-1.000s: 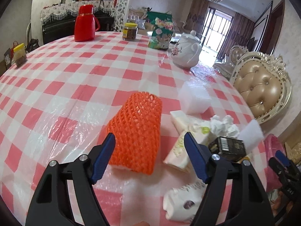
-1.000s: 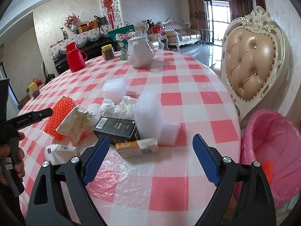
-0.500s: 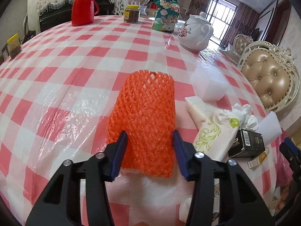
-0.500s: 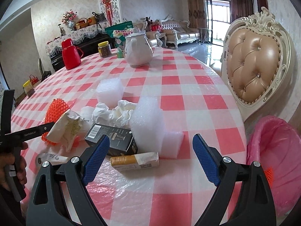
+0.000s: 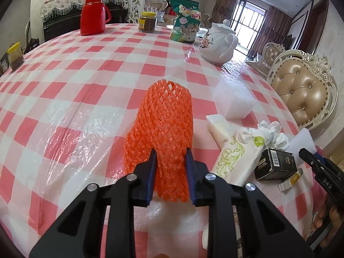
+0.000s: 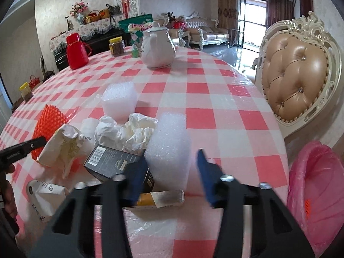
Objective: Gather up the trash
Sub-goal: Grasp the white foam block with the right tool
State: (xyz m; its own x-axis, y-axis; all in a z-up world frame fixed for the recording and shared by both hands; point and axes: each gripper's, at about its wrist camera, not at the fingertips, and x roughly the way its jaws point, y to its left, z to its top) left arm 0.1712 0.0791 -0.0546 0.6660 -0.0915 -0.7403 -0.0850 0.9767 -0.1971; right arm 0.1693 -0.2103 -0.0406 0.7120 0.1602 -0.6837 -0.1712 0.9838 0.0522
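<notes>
My left gripper (image 5: pixel 169 161) is shut on the near end of an orange foam net sleeve (image 5: pixel 165 124) that lies on the checked table; the sleeve also shows in the right wrist view (image 6: pixel 48 120). My right gripper (image 6: pixel 172 172) is partly closed around a white foam block (image 6: pixel 169 150), with gaps on both sides. Near it lie a black box (image 6: pixel 114 161), a small yellow-and-white carton (image 6: pixel 159 197), crumpled tissues (image 6: pixel 129 131), a tissue pack (image 6: pixel 62 148) and a white pouch (image 6: pixel 45 195). A second foam block (image 6: pixel 119 101) stands farther back.
A pink-lined trash bin (image 6: pixel 318 191) stands beside the table at the right, under a tan padded chair (image 6: pixel 298 73). At the far side stand a white teapot (image 6: pixel 158 47), a red thermos (image 6: pixel 76 50), a jar (image 6: pixel 117 47) and a green snack bag (image 5: pixel 187 23).
My left gripper has closed from wide open onto the orange net sleeve. My right gripper has moved forward to the foam block and its jaws have narrowed around it.
</notes>
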